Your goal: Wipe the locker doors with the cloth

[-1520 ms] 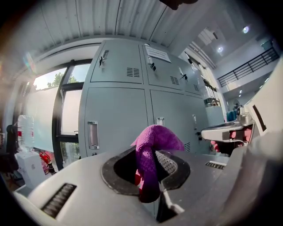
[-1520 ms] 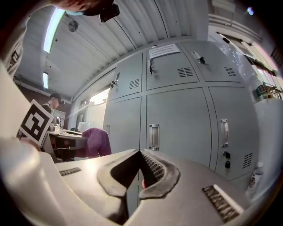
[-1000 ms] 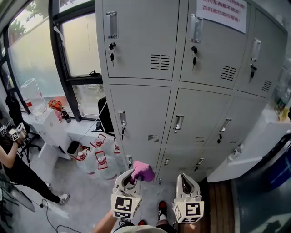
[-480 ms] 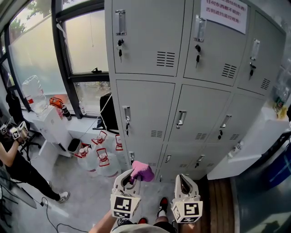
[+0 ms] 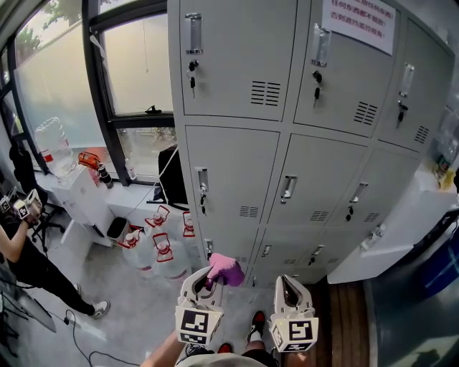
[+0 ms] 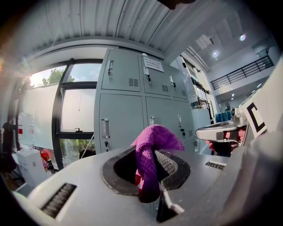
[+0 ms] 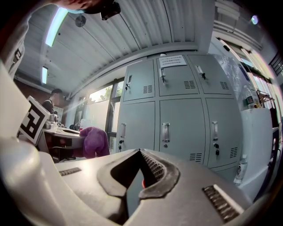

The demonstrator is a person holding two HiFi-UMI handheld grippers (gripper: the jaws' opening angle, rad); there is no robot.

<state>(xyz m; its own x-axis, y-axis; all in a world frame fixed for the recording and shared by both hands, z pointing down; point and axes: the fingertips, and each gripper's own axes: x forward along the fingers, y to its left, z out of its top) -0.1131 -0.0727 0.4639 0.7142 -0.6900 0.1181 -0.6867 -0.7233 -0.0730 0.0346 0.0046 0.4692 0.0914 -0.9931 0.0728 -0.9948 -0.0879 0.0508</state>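
Nearest me, the left gripper (image 6: 148, 176) has its jaws clamped on the purple cloth (image 6: 152, 143). The cloth bunches up out of the tips and points towards the lockers. Just beside it, the right gripper (image 7: 140, 170) has its jaws pressed together with nothing between them. Both hang low, over the floor.

The locker doors (image 5: 229, 179) stand ahead of and above the cloth, well apart from it, so I judge no wiping contact has been made yet. The left column of doors lies straight on from the left gripper, so the hand that carries the cloth is also the nearer one. Each door is taller than it is wide and stands upright, which to my mind suits up-and-down strokes. A recessed handle (image 5: 202, 179) sits at one edge of each door, with a key hanging below it, and I expect either could snag the cloth.

Further off, a white notice (image 5: 356, 20) on the top row carries red Chinese characters that are too small for me to read. Water jugs (image 5: 159, 247) on the floor by the window wear red-and-white labels, and I cannot make those out either.
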